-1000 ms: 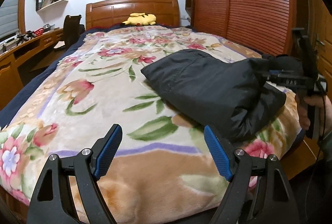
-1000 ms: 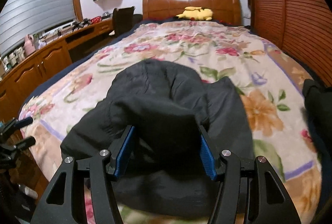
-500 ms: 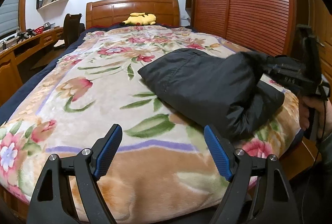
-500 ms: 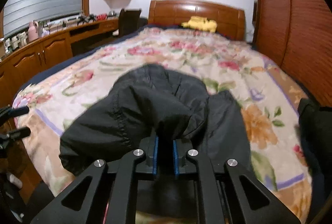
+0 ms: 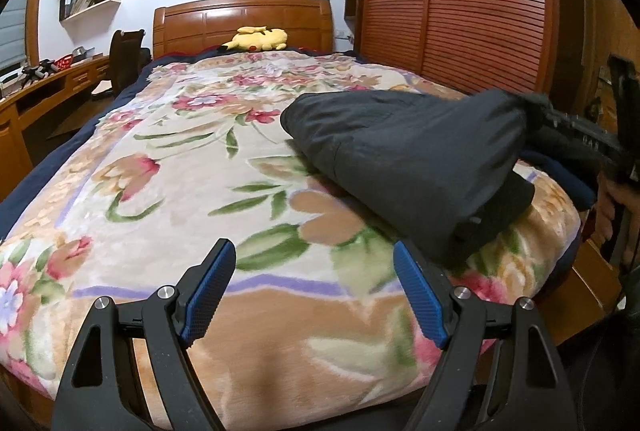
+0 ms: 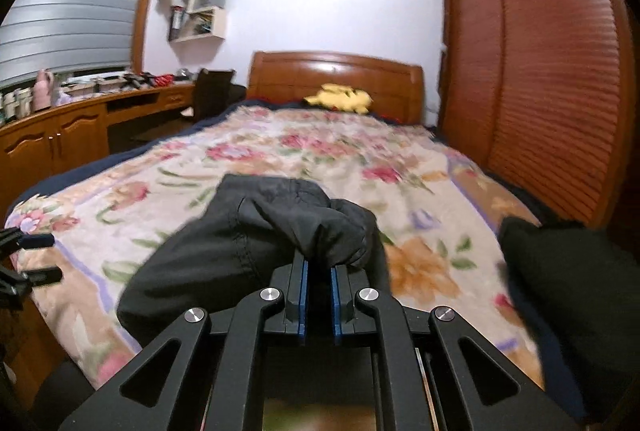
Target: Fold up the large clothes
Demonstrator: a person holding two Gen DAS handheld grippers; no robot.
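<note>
Black, slightly shiny fabric fills the right part of the left wrist view: the dark garment (image 5: 404, 159) lies bundled near the foot-right corner of the floral blanket (image 5: 168, 167); its near end is now raised toward the right gripper (image 5: 576, 135), where a second ago it sat lower; the left gripper (image 5: 312, 291) hangs wide open over the blanket, holding nothing. In the right wrist view the right gripper (image 6: 318, 271), open around the cloth a second ago, is now closed on a pinched fold of the garment (image 6: 256, 239); I judge the grasp is secured, so lifting the edge over for a fold can begin.
</note>
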